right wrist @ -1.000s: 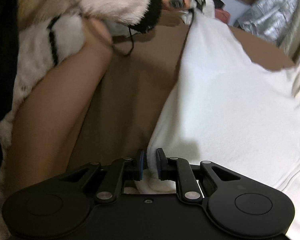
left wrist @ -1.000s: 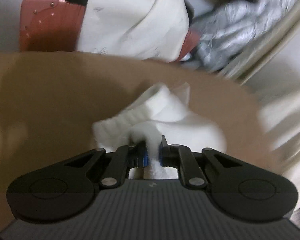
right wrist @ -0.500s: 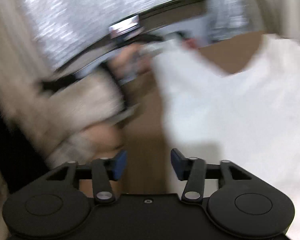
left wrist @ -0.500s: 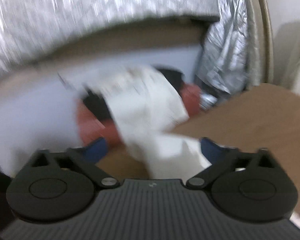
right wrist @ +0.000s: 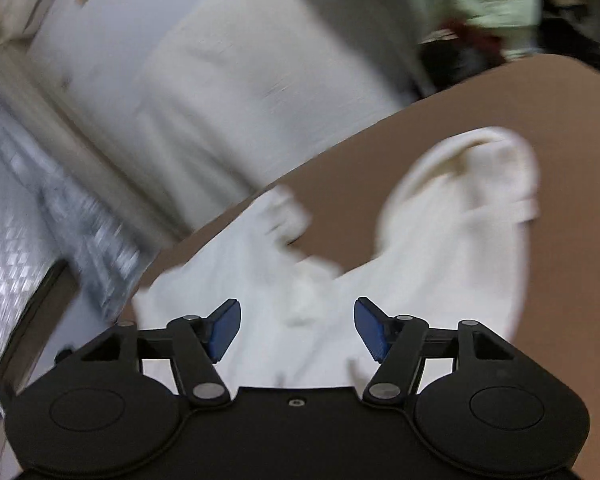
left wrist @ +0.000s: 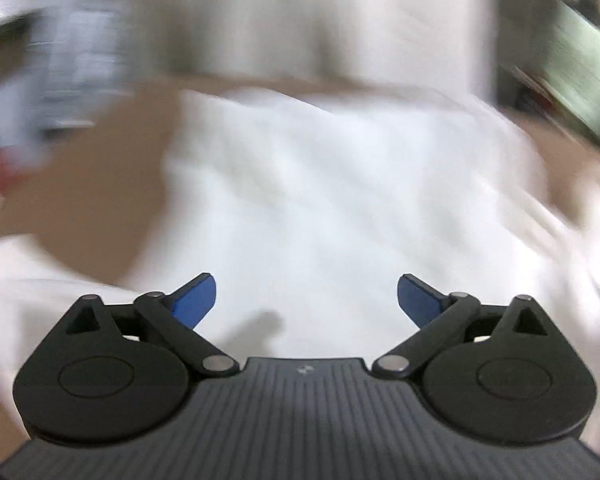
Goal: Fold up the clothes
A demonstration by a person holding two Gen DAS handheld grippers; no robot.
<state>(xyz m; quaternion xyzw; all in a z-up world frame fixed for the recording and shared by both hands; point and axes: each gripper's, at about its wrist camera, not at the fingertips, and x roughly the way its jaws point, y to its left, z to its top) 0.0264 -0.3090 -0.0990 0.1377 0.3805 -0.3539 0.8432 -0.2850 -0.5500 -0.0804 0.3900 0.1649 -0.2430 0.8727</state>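
Comparing views, your right camera alone shows the white garment's (right wrist: 452,232) bunched far end on the brown worktop (right wrist: 540,128); the left shows a blurred flat spread. Left gripper (left wrist: 306,300) closing, right gripper (right wrist: 297,328) opening, both released, cloth beneath.

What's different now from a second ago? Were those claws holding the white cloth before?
Yes. A second ago both were pinched shut on the white garment. Now the left gripper stands wide, closing slightly, nothing between its pads; the right gripper is opening, also let go. Both views have swung round fast, hence the blur. The garment still lies on the brown table.
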